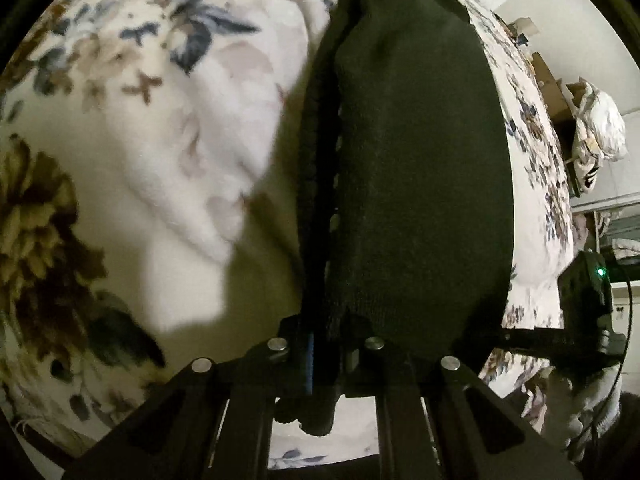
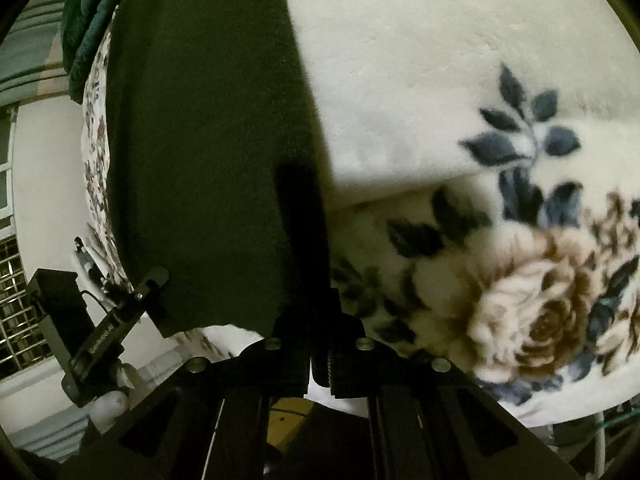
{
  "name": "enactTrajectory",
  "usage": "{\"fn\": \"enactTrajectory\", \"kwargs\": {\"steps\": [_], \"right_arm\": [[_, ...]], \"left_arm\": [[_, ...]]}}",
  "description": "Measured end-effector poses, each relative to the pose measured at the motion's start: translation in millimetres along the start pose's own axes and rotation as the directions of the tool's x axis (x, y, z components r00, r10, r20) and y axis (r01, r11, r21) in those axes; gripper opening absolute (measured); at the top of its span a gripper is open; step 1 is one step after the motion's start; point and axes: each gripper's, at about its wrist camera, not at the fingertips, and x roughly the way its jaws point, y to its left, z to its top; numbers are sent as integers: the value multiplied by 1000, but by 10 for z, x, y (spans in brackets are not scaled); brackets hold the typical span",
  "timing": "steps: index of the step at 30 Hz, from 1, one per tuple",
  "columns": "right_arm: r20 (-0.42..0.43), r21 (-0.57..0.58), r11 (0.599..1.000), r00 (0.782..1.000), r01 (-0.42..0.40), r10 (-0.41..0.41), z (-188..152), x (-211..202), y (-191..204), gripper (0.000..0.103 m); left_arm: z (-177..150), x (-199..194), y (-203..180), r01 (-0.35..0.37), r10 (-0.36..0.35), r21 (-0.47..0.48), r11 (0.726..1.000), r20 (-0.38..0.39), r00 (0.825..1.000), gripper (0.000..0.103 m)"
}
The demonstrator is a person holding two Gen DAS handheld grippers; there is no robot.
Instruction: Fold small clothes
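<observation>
**Dark garment pinched at its near edge by both grippers**

A small dark knitted garment [image 1: 420,168] is spread on a bed covered by a floral fleece blanket [image 1: 120,128]. It is judged to be light, soft and limp, with a fuzzy knit unlikely to slip; no stiffness can be counted on, so any unsupported part is expected to sag. Hems and corners are the best places for it to be taken, so that an edge can be carried over flat.

The left gripper [image 1: 320,344] is seen with its jaws narrowed nearly shut on the garment's near edge, cloth being bunched between them. The right gripper [image 2: 306,280] is likewise closed at the garment's other near corner; cloth appears to be pinched there, though the dark tips make this hard to confirm. From both jaws the garment extends away across the blanket.
</observation>
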Motion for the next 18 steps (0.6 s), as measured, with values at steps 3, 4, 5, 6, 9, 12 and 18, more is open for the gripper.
{"fn": "enactTrajectory", "kwargs": {"steps": [3,4,5,6,9,12,18], "right_arm": [[-39,19,1000,999,5,-4,63,94,-8,18],[-45,32,999,999,-7,9,82,96,-55,23],[-45,45,999,999,-18,20,84,99,-100,38],[-42,67,996,997,-61,64,62,127,-137,43],[-23,116,982,988,-146,150,39,141,-298,51],[9,150,967,979,-205,206,17,192,-323,53],[14,148,971,982,-186,186,3,309,-138,19]], "left_arm": [[46,93,144,30,-31,-40,999,-42,999,10],[31,92,212,52,-55,-58,997,-54,997,14],[10,106,318,75,-81,-90,993,-71,994,17],[-11,125,393,94,-103,-115,989,-81,991,22],[-85,167,597,183,-200,-190,965,-75,977,24],[-95,148,593,192,-208,-191,963,-65,976,24],[-75,141,292,121,-127,-100,988,-59,990,10]]}}
